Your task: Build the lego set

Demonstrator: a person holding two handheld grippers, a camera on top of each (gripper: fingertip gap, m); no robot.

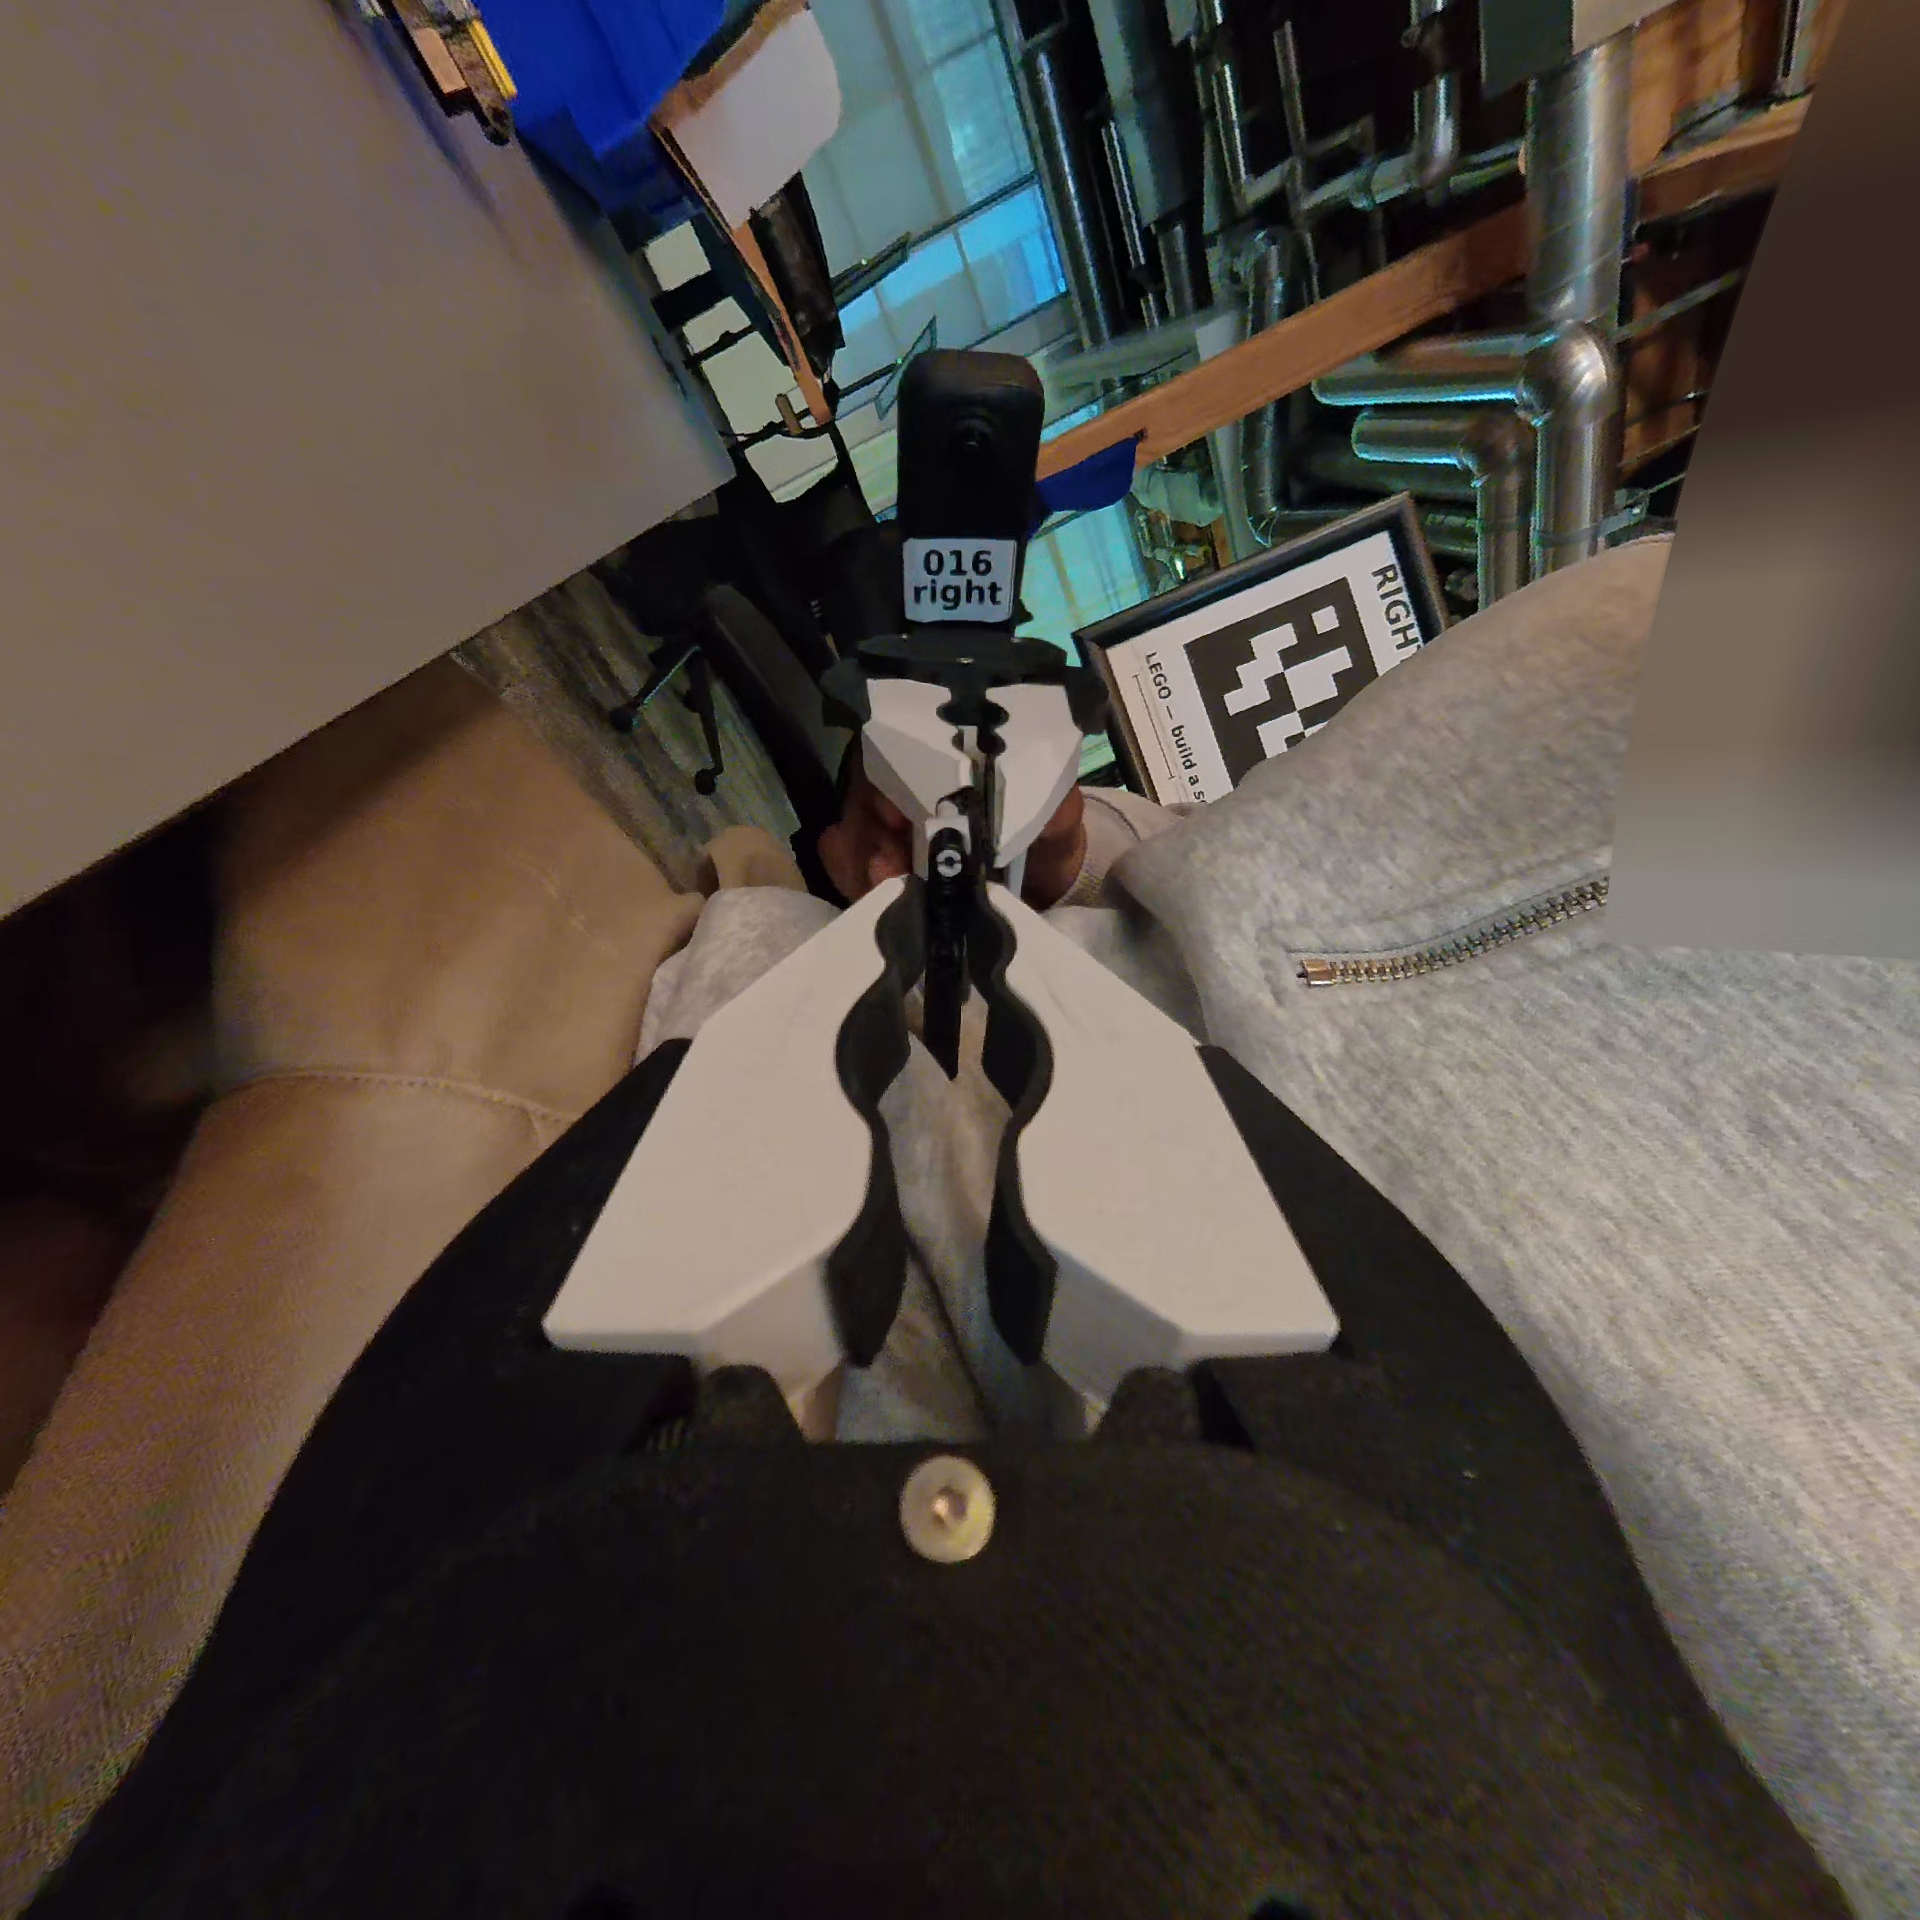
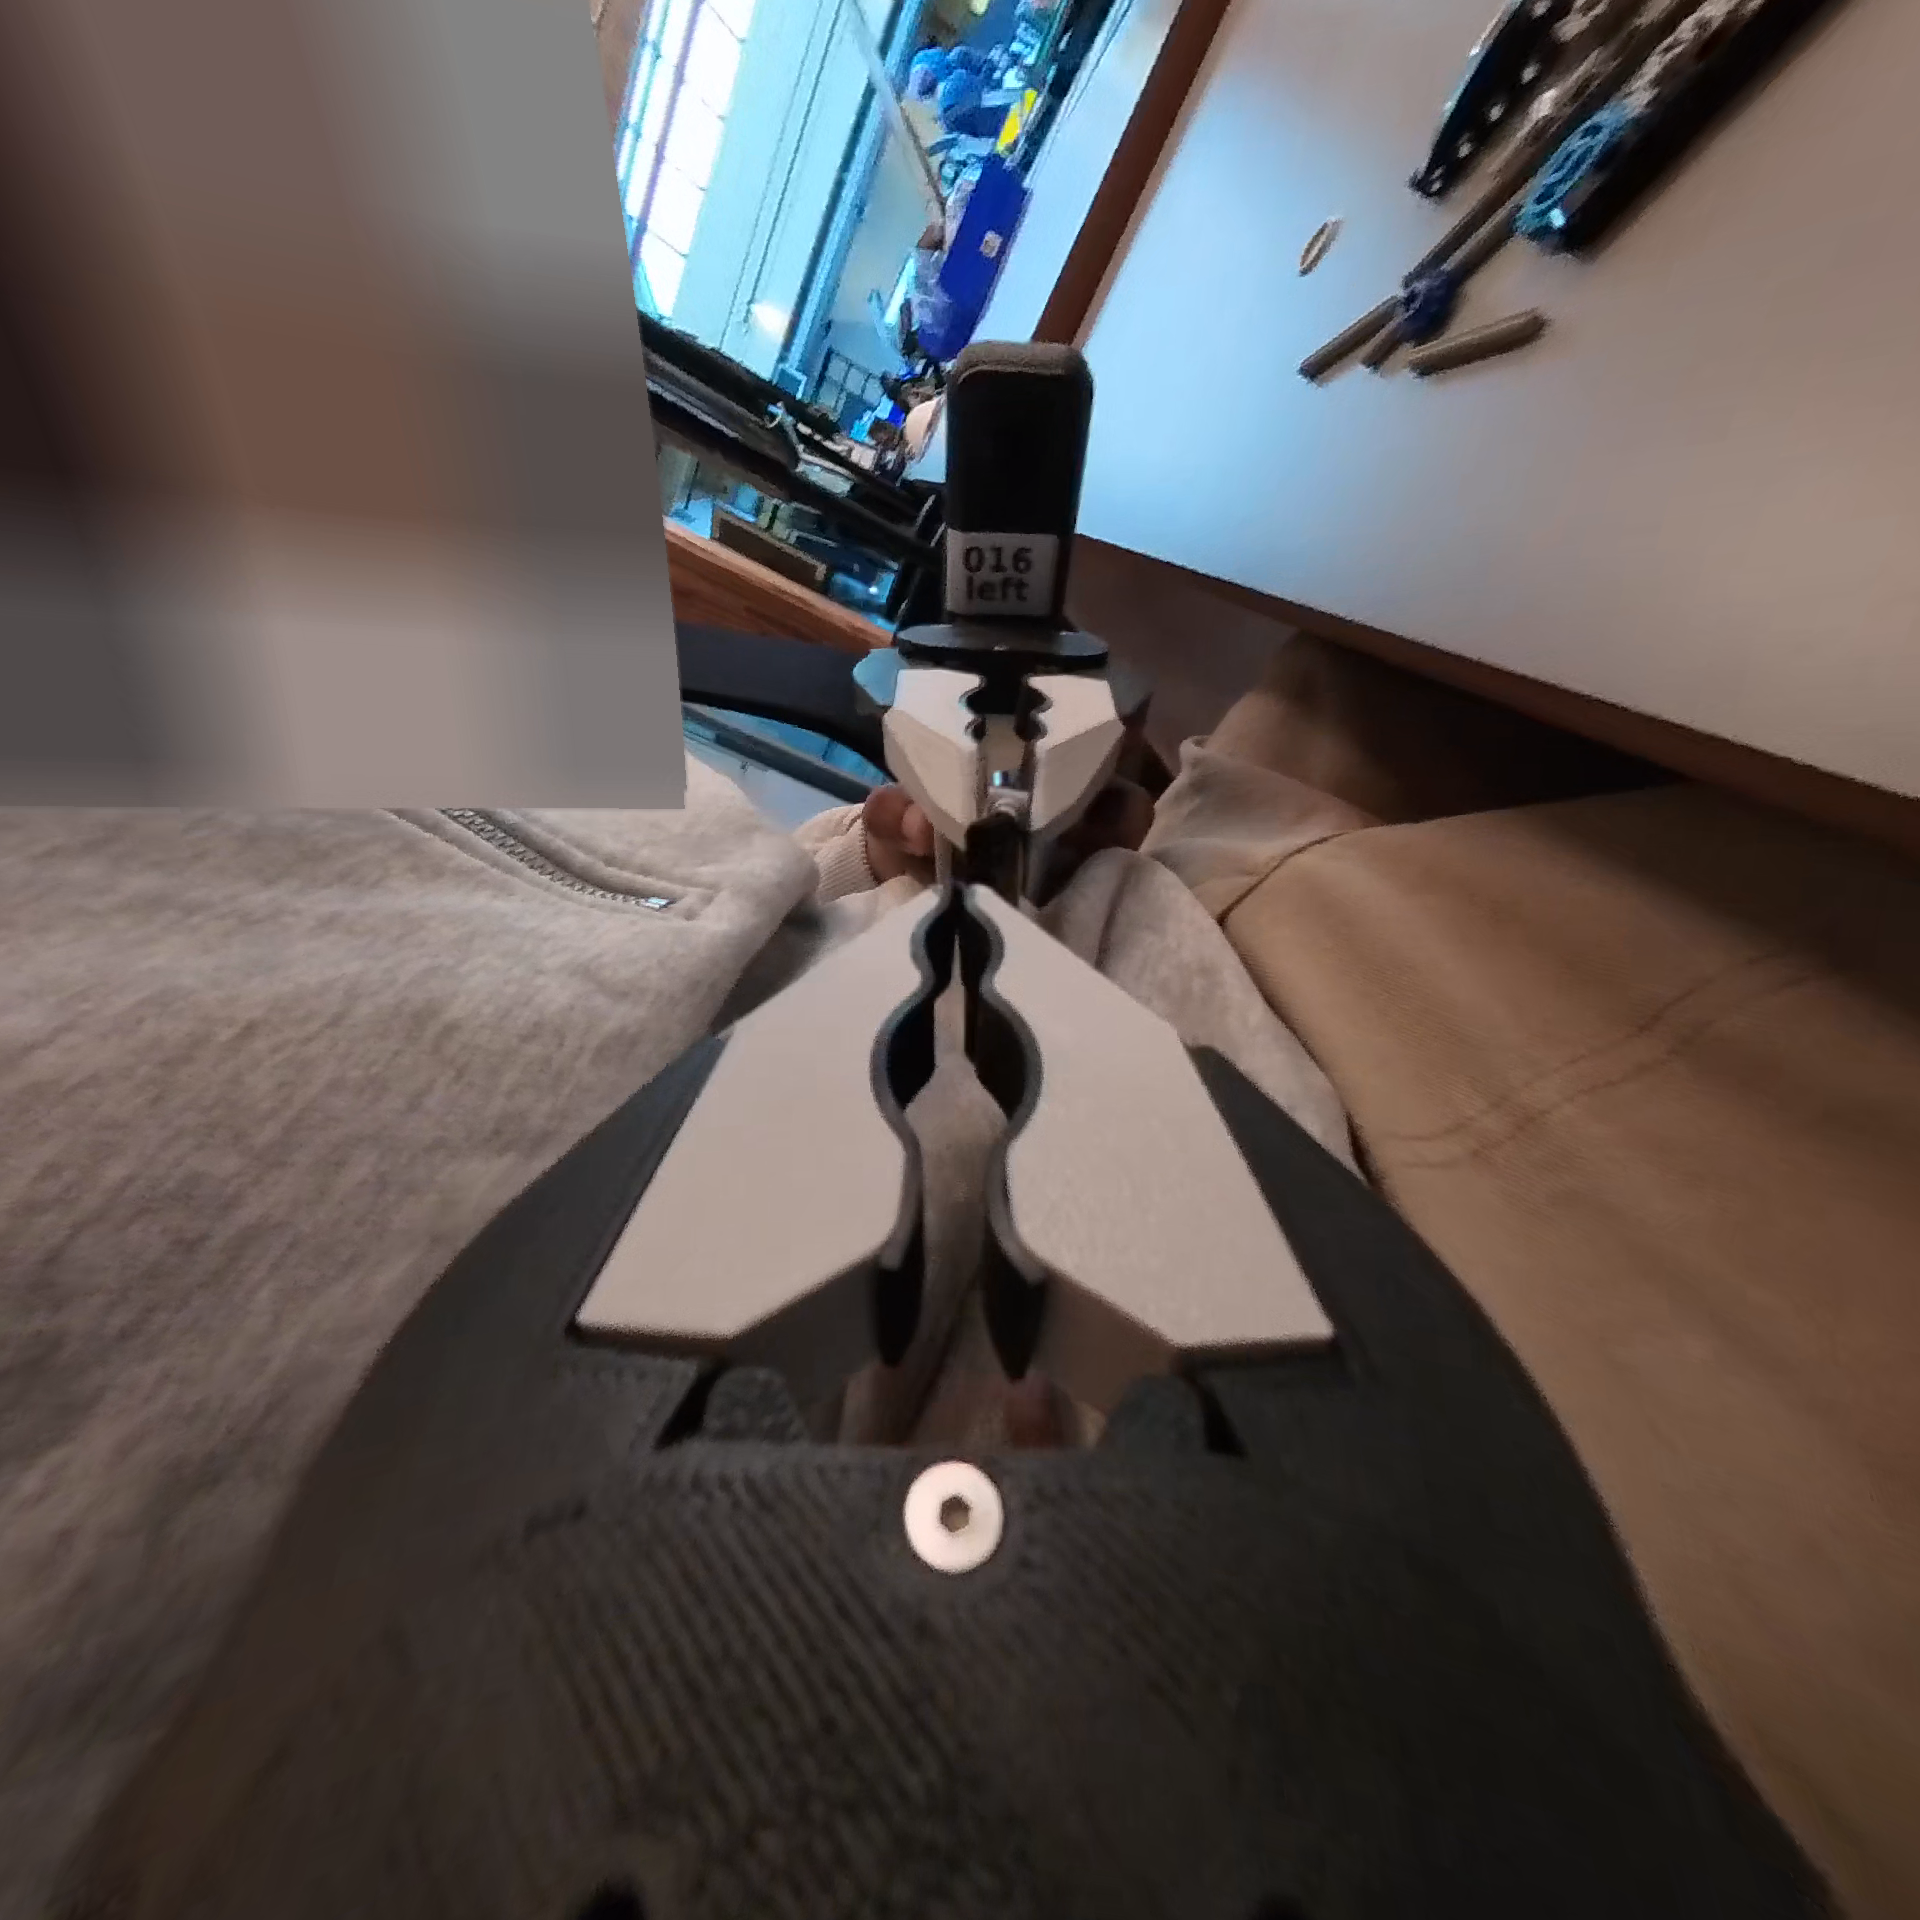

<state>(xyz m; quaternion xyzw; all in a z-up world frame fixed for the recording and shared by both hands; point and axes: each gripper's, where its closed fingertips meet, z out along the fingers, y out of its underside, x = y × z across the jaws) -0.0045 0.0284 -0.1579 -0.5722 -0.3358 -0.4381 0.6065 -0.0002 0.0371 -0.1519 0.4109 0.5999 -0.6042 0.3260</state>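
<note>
Black Technic piece, thin and seen edge-on, was bridged between the two tools over the person's lap, below the table edge. Left gripper was drawn narrow, tips pinching one end. Right gripper was equally narrow and appeared to pinch the other end. How deep either bite sat could not be told.

Risks, as judged:
- Both tools were on one slim part, nose to nose. Any twist or uneven push could lever it out of one pinch.
- A dropped part would fall into folds of the grey hoodie or tan trousers, or on to the floor, hard to recover with these fingers.
- Tips were almost touching, so pressing closer could knock them together.

Room:
- The table's underside and edge lay close above on one side, limiting any lift that way.
- The torso closed off the opposite side.
- A framed marker board stood behind the right tool.
- Remaining parts, grey axles and a blue connector, lay up on the tabletop, well apart from the work.
</note>
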